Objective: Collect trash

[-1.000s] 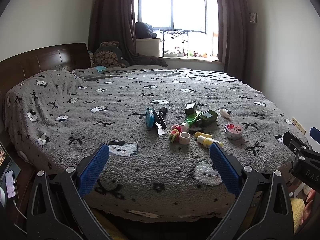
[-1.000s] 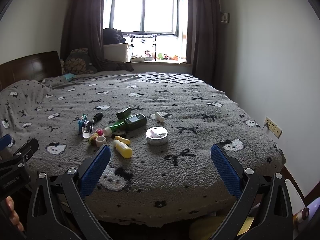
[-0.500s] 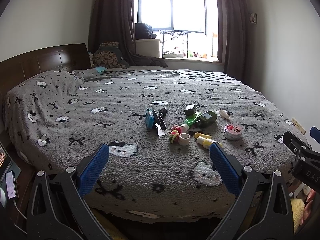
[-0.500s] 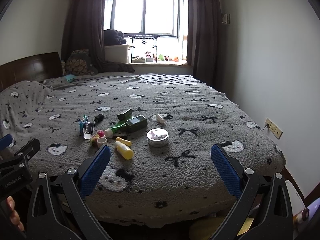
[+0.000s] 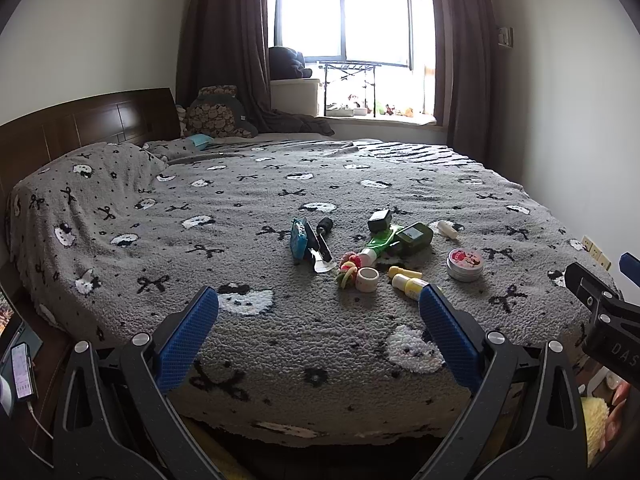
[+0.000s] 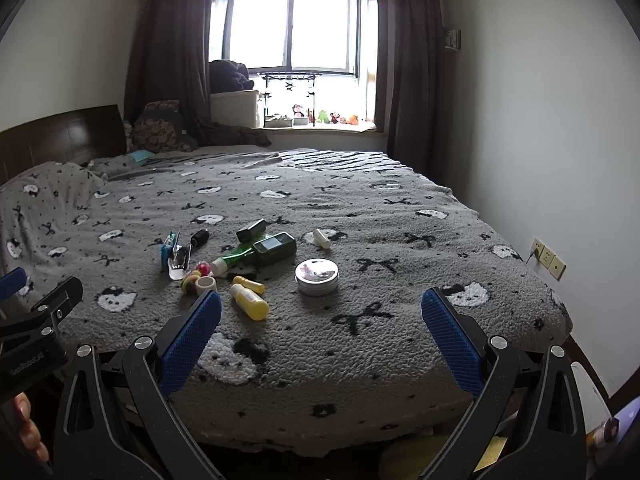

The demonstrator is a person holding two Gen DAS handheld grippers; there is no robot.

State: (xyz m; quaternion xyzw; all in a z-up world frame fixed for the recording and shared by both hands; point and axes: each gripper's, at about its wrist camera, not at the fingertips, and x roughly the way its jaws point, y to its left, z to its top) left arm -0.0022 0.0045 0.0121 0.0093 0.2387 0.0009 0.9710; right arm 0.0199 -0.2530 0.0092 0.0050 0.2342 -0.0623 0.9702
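Fleece blanket (image 5: 248,216) carries clutter pile mid-bed, ahead of left gripper (image 5: 318,314); its jaws spread wide, empty. Green tube (image 5: 378,245) lies with cap toward camera, long axis running back and right.

Right view: right gripper (image 6: 320,316) gaping, empty. Yellow bottle (image 6: 250,302) lies near left fingertip, cap pointing back-left. Risks: round bottle rolling on plush pile, pads snagging fleece.

Grey bed (image 5: 248,344) holds round tin (image 5: 465,265), yellow bottle (image 6: 249,301), perhaps tape.

We face a bed (image 5: 280,352) under a grey patterned blanket, its dark wooden headboard (image 5: 88,128) left, bright curtained window (image 6: 292,32) beyond, white walls (image 6: 540,120).
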